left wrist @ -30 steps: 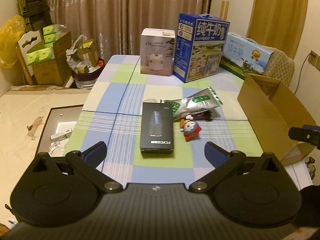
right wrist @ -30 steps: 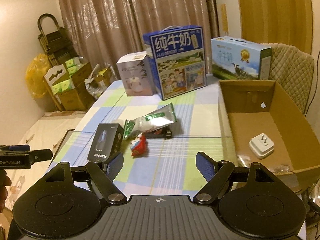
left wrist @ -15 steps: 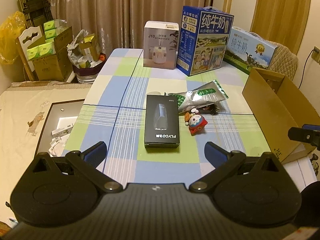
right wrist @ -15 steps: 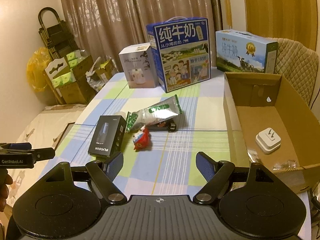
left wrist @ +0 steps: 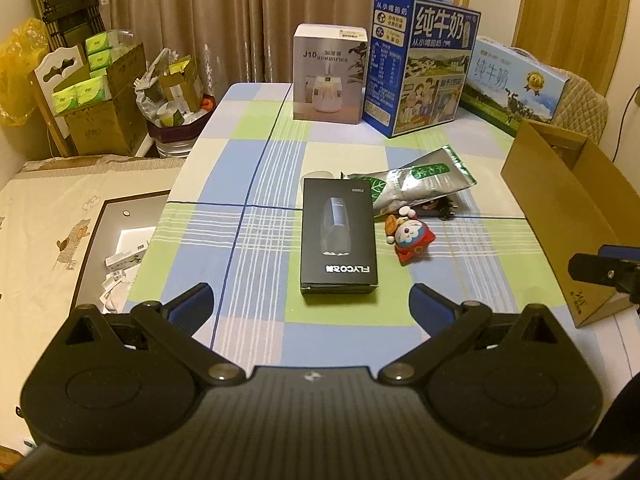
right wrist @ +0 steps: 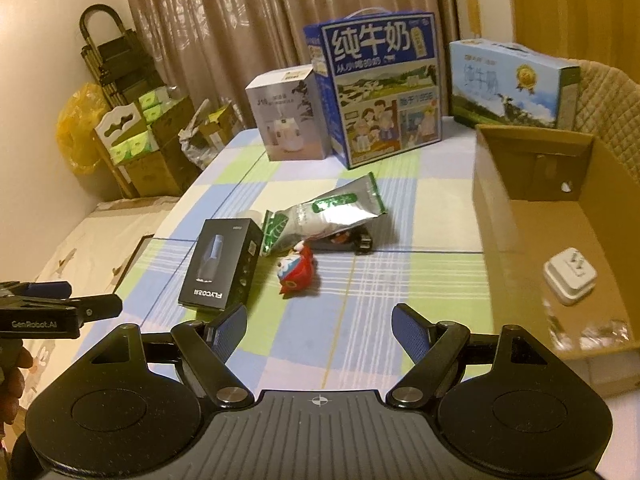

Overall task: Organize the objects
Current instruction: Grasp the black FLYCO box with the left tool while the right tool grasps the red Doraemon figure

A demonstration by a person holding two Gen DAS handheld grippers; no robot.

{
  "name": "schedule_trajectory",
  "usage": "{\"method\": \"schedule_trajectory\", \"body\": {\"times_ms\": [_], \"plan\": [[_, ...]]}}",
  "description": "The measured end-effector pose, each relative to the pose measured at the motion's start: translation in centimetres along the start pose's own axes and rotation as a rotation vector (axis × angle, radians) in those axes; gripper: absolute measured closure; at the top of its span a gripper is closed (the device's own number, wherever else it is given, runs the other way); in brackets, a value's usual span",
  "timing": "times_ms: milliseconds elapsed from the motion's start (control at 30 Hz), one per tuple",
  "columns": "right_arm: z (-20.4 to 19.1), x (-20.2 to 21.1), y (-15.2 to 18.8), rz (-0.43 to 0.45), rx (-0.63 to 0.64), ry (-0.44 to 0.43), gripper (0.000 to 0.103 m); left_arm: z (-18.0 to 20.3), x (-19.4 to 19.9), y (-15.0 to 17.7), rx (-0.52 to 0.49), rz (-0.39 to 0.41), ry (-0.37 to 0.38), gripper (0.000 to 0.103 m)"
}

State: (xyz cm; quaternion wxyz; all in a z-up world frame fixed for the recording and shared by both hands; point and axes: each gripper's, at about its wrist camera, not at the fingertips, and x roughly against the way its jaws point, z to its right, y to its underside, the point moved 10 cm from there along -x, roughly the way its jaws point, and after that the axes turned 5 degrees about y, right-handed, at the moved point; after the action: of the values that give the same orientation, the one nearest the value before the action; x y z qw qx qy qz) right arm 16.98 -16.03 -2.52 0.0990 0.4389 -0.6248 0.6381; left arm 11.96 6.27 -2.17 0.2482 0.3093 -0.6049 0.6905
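An open cardboard box point(right wrist: 532, 216) stands at the right edge of the checked table point(left wrist: 256, 184); inside lie a white plug adapter point(right wrist: 570, 276) and some crumpled clear wrap point(right wrist: 588, 332). Loose on the cloth are a black FLYCO box point(left wrist: 339, 236), a silver-green foil pouch point(left wrist: 416, 178) resting over a dark item, and a red toy figure point(left wrist: 412, 238) just beside them. The left gripper point(left wrist: 310, 304) and right gripper point(right wrist: 318, 326) both hover wide apart, holding nothing.
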Motion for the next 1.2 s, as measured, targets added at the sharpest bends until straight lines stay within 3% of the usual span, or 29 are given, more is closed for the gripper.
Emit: {"method": "schedule_trajectory", "body": {"times_ms": [700, 933, 1100, 1200], "plan": [[-2.1, -16.7, -1.4, -0.113, 0.05, -0.107, 0.028, -0.8, -12.2, -1.9, -0.054, -0.056, 0.012, 0.001], [-2.6, -21.1, -1.1, -0.169, 0.08, -0.096, 0.038, -1.4, -13.5, -1.6, -0.058, -0.053, 0.019, 0.001], [-2.9, -22.9, -0.9, -0.177, 0.106, -0.084, 0.059, -1.3, -13.9, -1.3, -0.048, -0.057, 0.039, 0.001], [-2.7, -22.7, -0.7, -0.178, 0.126, -0.063, 0.06, -1.0, -14.1, -1.1, -0.049, -0.059, 0.056, 0.001]]}}
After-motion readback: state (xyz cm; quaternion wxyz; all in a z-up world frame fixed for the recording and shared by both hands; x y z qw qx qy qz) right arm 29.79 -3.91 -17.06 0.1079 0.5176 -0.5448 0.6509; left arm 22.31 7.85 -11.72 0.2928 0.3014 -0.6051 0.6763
